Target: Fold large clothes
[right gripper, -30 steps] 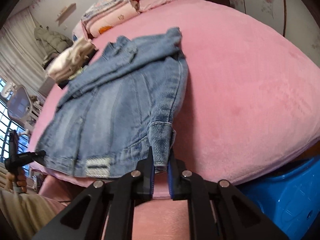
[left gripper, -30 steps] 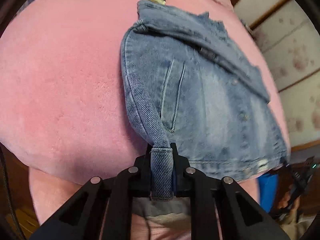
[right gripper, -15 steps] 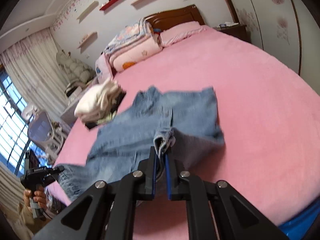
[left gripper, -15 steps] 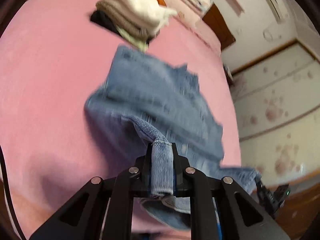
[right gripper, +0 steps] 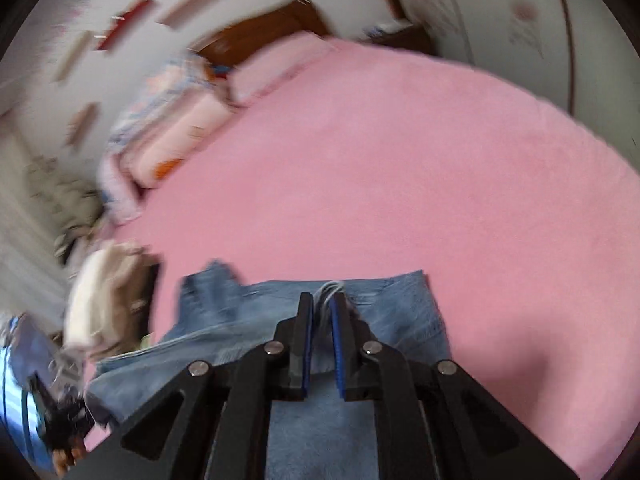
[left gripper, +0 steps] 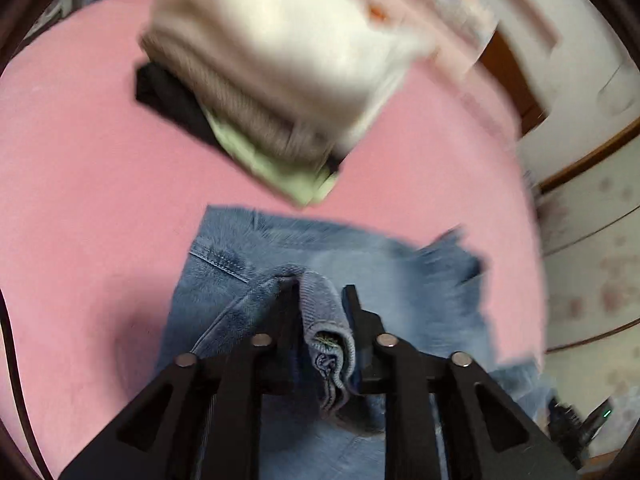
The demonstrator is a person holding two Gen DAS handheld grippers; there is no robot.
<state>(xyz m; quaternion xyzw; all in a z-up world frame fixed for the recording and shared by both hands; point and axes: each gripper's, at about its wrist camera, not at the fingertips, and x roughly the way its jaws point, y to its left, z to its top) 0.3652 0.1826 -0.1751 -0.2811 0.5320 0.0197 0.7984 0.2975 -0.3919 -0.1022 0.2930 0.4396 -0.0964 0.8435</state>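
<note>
jacket: blue denim jacket (left gripper: 328,264), lying on the pink bed (left gripper: 80,200), doubled over on itself; far edge runs straight across the cover in the right wrist view (right gripper: 384,308). Most of the frame is motion-blurred.
cuff: a rolled denim cuff (left gripper: 326,320) stands between the left tongs' fingers, its hem bunched and sagging toward the camera.
left tongs: left gripper (left gripper: 320,296) points down at the jacket; jaws are opening, a visible gap on the right side of the cuff, the cuff leaning on the left finger (left gripper: 286,312). No firm pinch visible.
right tongs: right gripper (right gripper: 322,312) points down at the jacket's far edge; jaws nearly closed, blue-lined pads close together. A thin fold of pale denim (right gripper: 330,290) shows at the tips; it appears pinched, blur prevents certainty.
bed: pink plush cover, jacket near the edge closest to the cameras.
stack: folded clothes pile (left gripper: 272,80), white and beige on top, green and black beneath, just beyond the jacket's far edge, apart from it.
head of bed: pillows and folded quilts (right gripper: 168,136) against a brown headboard (right gripper: 272,24), well apart from the jacket.
</note>
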